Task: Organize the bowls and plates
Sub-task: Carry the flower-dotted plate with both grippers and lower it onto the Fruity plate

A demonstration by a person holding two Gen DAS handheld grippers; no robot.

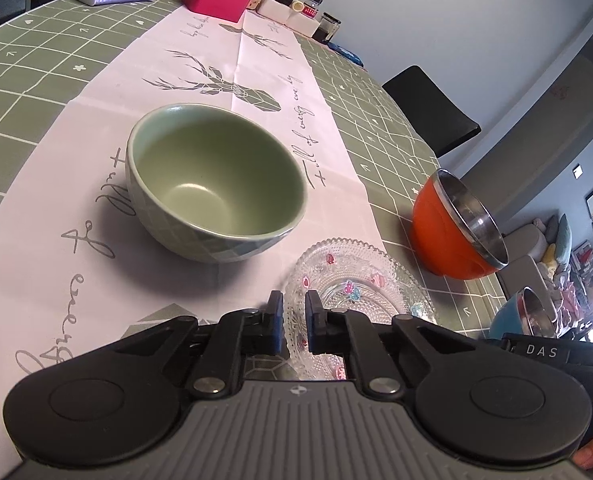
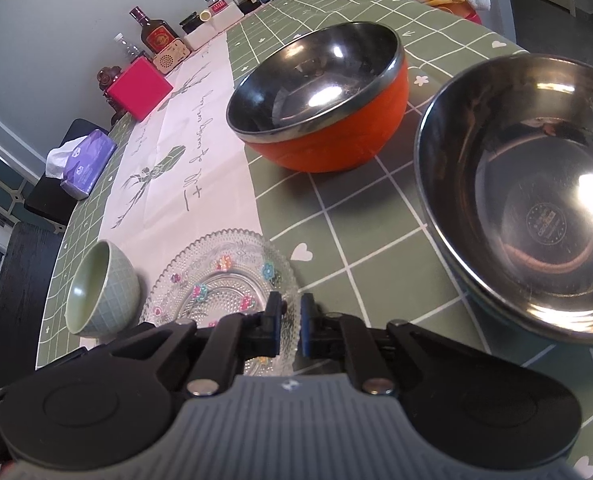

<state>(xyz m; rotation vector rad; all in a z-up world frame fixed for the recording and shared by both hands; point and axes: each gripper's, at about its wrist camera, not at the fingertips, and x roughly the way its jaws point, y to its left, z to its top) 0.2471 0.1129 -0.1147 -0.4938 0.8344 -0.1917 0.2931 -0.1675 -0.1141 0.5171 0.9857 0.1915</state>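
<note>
While it lies flat on the table, half on the white runner (image 1: 224, 60), the glass plate (image 1: 360, 276) is gripped at opposite rims by both grippers. The left gripper (image 1: 294, 322) is closed on one edge, the right gripper (image 2: 292, 326) on the other. A green bowl (image 1: 216, 188) is seen just beside it; an orange bowl (image 2: 328, 108) and a steel bowl (image 2: 528, 200) stand on the checked cloth (image 2: 336, 232).

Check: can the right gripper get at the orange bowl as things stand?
Probably not yet: the right gripper is shut on the glass plate's rim. The path to the orange bowl looks free, so it could go after letting go.
</note>
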